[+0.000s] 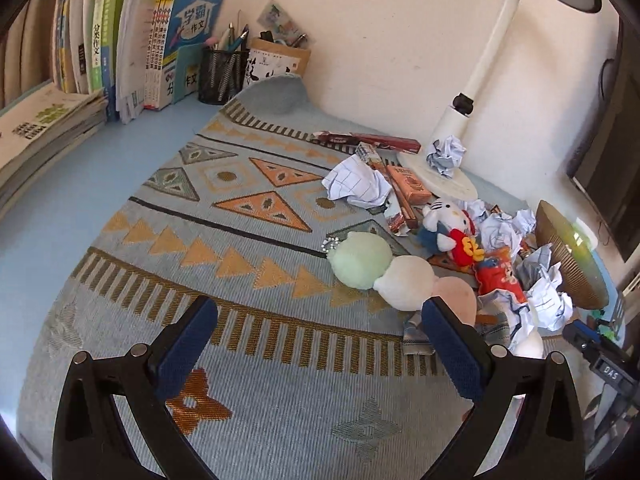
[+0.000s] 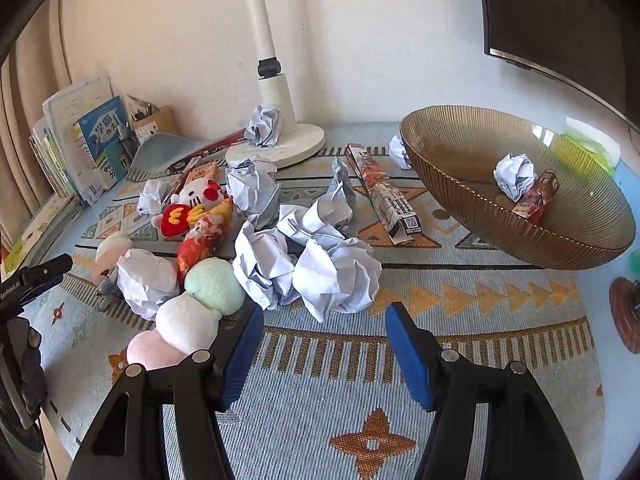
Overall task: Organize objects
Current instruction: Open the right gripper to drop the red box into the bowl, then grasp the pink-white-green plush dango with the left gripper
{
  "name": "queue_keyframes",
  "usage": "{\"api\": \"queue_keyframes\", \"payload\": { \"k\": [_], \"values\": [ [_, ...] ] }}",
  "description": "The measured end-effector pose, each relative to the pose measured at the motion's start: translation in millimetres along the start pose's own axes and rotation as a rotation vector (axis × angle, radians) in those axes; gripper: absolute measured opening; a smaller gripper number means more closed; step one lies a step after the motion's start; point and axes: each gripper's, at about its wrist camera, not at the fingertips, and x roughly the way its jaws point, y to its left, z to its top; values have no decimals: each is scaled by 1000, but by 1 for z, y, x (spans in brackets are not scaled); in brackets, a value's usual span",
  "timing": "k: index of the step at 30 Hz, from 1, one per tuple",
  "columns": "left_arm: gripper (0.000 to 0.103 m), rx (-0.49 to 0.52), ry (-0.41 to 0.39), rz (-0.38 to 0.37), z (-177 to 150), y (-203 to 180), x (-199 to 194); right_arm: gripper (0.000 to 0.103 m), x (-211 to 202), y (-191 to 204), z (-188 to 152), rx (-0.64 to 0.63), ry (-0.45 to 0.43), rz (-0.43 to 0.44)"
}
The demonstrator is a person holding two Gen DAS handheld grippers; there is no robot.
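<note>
A heap of crumpled paper balls (image 2: 332, 276) lies mid-mat, just beyond my right gripper (image 2: 325, 312), which stands open over bare mat with nothing between its fingers. A pastel three-ball plush (image 2: 200, 308) lies against its left finger. Behind are a white cat plush (image 2: 196, 196), red snack packets and a long printed box (image 2: 386, 192). The amber glass bowl (image 2: 460, 148) at right holds one paper ball (image 2: 514, 176) and a red packet (image 2: 538, 196). My left gripper (image 1: 320, 306) is wide open and empty over the patterned mat, with the pastel plush (image 1: 384, 268) by its right finger.
A white desk lamp (image 2: 276, 144) stands at the back with a paper ball on its base. Books (image 1: 120, 40), a mesh pen holder (image 1: 222, 74) and a paper box line the back left wall. A dark monitor (image 2: 560, 12) hangs at the upper right.
</note>
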Motion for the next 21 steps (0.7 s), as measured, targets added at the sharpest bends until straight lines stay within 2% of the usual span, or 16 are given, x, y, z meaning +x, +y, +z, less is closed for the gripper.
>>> {"api": "queue_keyframes", "payload": {
  "k": [6,9,11,21],
  "values": [
    [102,-42,31,-61,-4,4,1,62,-3,10,-3,-44,-9,-19],
    [102,-77,89,-100,-2,8,10,62,-2,11,-2,-54,-7,-11],
    [102,-86,141,-152,-3,9,17,62,-1,13,-2,-64,-2,-1],
    [102,-27,146,-120,-7,-4,18,62,2,22,-3,-113,20,26]
  ]
}}
